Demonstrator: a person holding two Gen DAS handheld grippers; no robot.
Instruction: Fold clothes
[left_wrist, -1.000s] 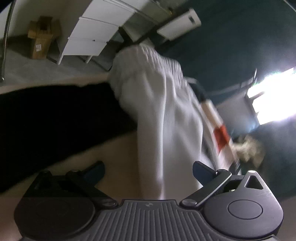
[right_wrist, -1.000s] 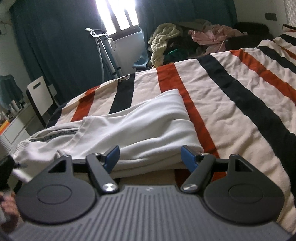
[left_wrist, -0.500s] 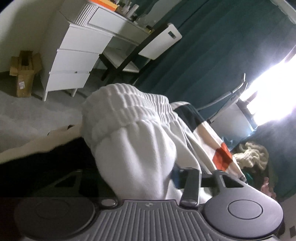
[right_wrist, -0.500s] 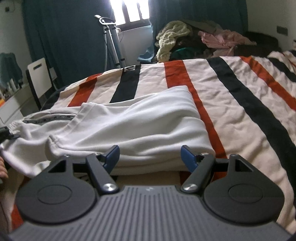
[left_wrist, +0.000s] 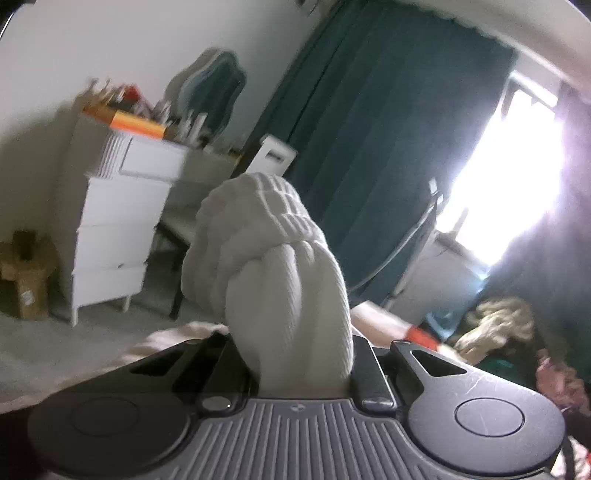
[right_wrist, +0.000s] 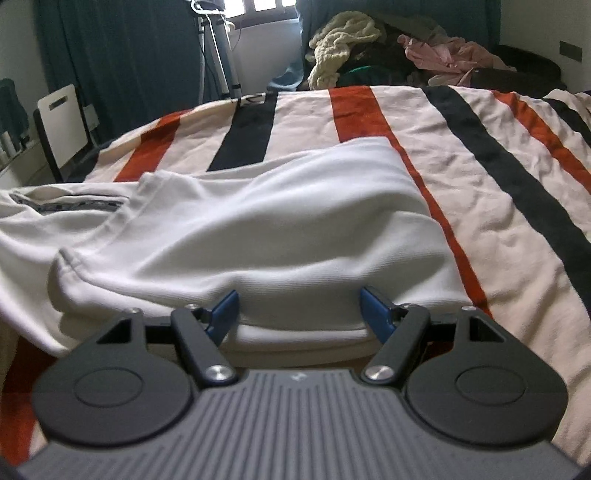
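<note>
Left tool (left_wrist: 303, 369): jaws are closing on a bunched, ribbed part of the white garment (left_wrist: 280, 280), which is pinched between them and raised off the bed.
Right tool (right_wrist: 297, 314): jaws are held wide apart, with a folded edge of the garment (right_wrist: 280, 229) lying between the blue fingers (right_wrist: 373, 310).
Garment: spread on the striped bedspread (right_wrist: 480, 177).
Beyond: drawers (left_wrist: 114, 236), curtain (left_wrist: 369, 129), clothes pile (right_wrist: 388, 48).

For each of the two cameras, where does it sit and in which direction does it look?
Left wrist: on the left gripper, facing dresser and curtain; jaws closing on the white garment.
Right wrist: on the right gripper, looking across the striped bed; jaws open around the garment's edge.
Shared: garment, curtain, white chair.
</note>
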